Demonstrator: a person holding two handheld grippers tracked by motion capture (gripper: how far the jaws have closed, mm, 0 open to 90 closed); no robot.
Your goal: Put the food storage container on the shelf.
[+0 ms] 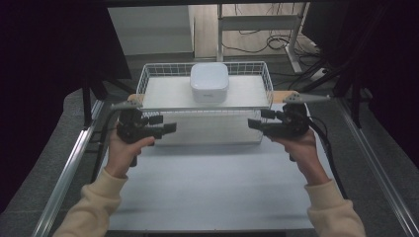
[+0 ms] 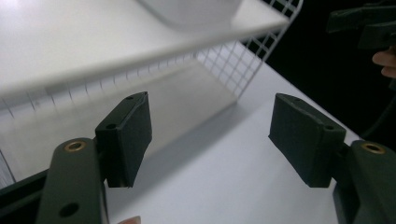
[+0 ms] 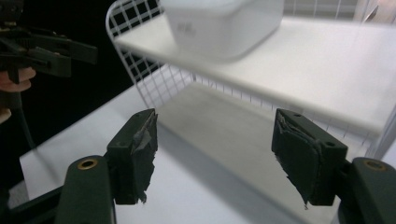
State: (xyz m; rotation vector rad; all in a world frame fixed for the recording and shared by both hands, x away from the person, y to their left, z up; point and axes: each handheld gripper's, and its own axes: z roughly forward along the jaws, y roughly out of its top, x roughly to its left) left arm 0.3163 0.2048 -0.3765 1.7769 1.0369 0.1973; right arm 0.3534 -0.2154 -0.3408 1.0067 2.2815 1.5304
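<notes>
Both jaws apart, holding nothing: left gripper (image 1: 168, 129) and right gripper (image 1: 254, 123) hover at the wire basket (image 1: 269, 86) near corners. White box (image 1: 209, 82) sits inside, far middle.

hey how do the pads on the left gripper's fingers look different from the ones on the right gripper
The left gripper has smooth, intact pads on its fingers, with clean edges. The right gripper has worn pads on its fingers: the covering is torn and peeling, with ragged flaps along the inner edges. Both grippers are black, stand open with nothing between the fingers, and point toward the white wire basket on the table.
</notes>
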